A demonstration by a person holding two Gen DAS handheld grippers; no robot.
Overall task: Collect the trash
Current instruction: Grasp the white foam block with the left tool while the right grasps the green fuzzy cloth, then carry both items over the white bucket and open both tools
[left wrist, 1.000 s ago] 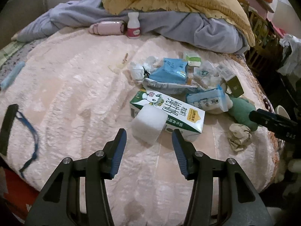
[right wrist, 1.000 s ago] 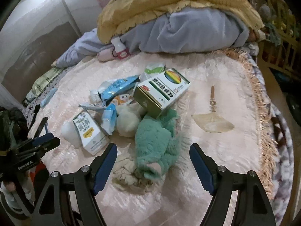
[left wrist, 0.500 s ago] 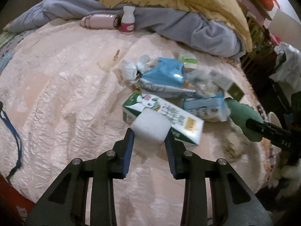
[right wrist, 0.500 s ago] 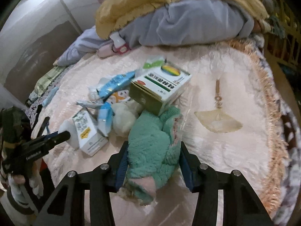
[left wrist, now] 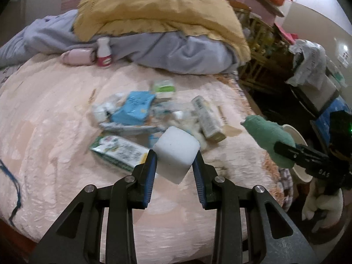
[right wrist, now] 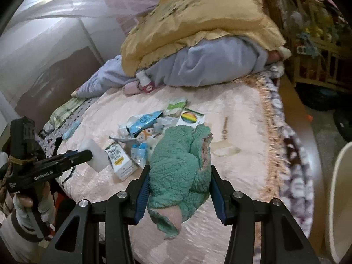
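Both loads lifted off the bed: white foam block clamped between left jaws, green fleece cloth between right; keep pressure steady, carry level to bin.

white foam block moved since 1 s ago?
Yes. The foam block, clamped in the left gripper, has lifted off the bedspread; it now hangs clear of the milk carton it lay against.
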